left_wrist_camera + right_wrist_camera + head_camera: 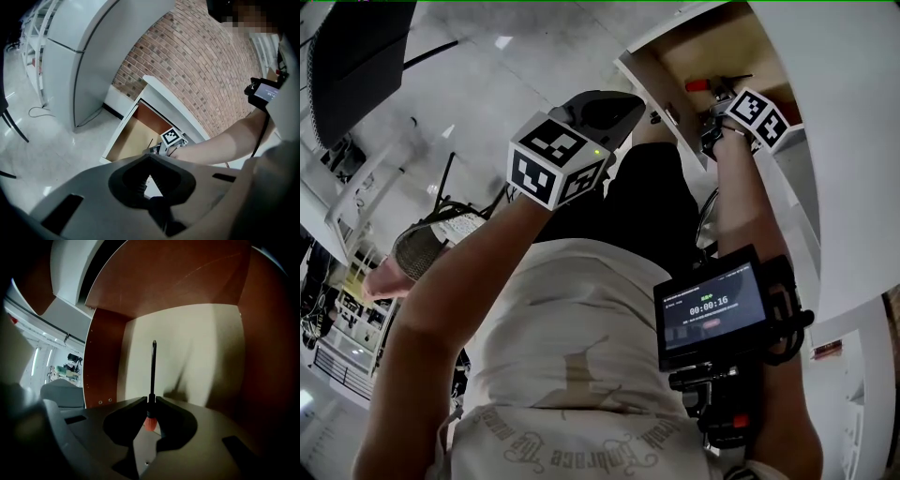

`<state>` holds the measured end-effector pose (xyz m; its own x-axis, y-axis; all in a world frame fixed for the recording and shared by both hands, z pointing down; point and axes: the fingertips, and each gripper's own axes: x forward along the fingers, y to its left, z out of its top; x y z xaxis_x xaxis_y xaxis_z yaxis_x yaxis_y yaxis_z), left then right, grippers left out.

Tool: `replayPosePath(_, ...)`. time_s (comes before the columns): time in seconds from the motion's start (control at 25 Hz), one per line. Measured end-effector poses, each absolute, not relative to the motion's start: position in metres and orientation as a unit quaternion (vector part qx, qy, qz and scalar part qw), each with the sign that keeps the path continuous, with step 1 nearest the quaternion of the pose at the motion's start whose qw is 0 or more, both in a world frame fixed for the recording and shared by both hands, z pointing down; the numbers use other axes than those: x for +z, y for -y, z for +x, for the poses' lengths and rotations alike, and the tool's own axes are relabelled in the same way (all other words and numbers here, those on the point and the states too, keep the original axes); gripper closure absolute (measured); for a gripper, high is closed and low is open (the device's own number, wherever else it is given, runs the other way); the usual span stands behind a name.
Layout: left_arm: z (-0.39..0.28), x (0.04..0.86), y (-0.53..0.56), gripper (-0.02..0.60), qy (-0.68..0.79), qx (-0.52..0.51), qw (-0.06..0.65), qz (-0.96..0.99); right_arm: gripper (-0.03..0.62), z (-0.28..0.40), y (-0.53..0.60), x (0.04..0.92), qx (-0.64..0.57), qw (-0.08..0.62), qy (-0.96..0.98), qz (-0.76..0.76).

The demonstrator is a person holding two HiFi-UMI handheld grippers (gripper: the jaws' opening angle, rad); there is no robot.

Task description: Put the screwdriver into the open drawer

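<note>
The screwdriver (153, 371) has a thin black shaft and a red handle. My right gripper (151, 400) is shut on it where shaft meets handle, and the shaft points forward over the pale floor of the open drawer (206, 343). From the head view, the right gripper (719, 111) reaches down into the wooden drawer (727, 52), with the red handle (697, 85) showing beside it. My left gripper (622, 103) hangs in the air left of the drawer, over the floor. Seen in the left gripper view, the left gripper (150, 157) is shut with nothing in it.
The drawer (127, 138) sticks out from a white cabinet (176, 101) against a brick wall (201, 65). A tall white appliance (89, 56) stands to its left. A small screen (712, 307) is strapped to the right forearm. White cabinet tops (853, 141) lie right of the drawer.
</note>
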<state>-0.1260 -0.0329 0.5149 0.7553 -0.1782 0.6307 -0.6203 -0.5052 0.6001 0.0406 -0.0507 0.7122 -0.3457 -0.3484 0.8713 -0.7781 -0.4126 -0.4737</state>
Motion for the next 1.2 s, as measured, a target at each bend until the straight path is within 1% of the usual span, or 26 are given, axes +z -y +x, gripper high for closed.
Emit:
replayPosePath(0.16, -0.125, 0.518, 0.034, 0.561, 0.238, 0.252, 0.445, 0.826, 0.525, 0.041, 0.050, 0.719, 0.648, 0.177, 0.502, 0.545)
replayPosePath(0.56, -0.160, 0.553, 0.035, 0.561, 0.250, 0.253, 0.441, 0.824, 0.525, -0.001, 0.056, 0.765, 0.656, 0.186, 0.487, 0.546)
replayPosePath(0.96, -0.162, 0.545, 0.029, 0.560, 0.251, 0.254, 0.439, 0.825, 0.523, 0.003, 0.049, 0.764, 0.653, 0.207, 0.471, 0.555)
replayPosePath(1.2, -0.160, 0.543, 0.027, 0.561, 0.248, 0.254, 0.442, 0.824, 0.513, 0.004, 0.050, 0.766, 0.657, 0.203, 0.472, 0.551)
